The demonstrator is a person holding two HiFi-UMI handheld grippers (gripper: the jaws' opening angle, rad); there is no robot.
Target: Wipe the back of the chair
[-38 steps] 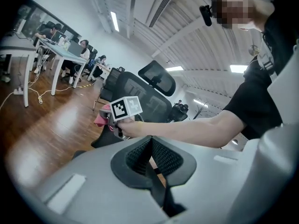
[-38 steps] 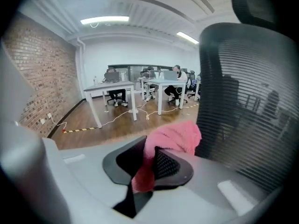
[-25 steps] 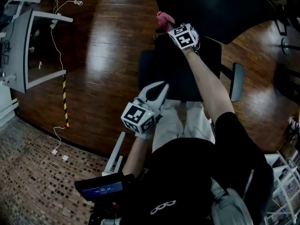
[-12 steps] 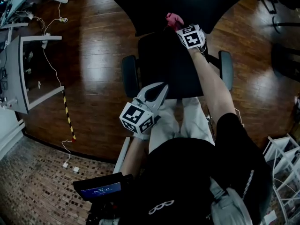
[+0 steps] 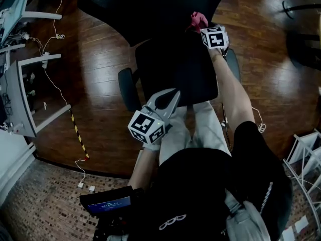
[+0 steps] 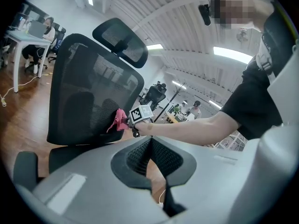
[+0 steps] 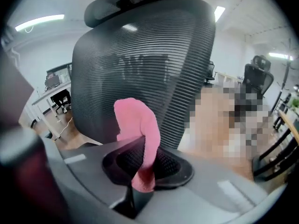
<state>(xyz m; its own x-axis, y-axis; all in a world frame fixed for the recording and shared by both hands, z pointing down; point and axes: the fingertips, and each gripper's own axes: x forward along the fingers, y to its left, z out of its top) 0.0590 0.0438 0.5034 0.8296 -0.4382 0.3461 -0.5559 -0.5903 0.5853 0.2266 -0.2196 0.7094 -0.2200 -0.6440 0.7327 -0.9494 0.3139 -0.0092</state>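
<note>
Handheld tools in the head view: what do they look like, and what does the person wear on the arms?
The left tool and right tool look alike: a pale grey moulded plastic body with a white cube printed with black square markers. Inside the jaws sit black textured pads. I see no cables on either. The person wears a black short-sleeved top.

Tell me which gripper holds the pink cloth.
The right gripper, shut on the pink cloth at the black mesh chair back; the left gripper is shut, empty.
</note>
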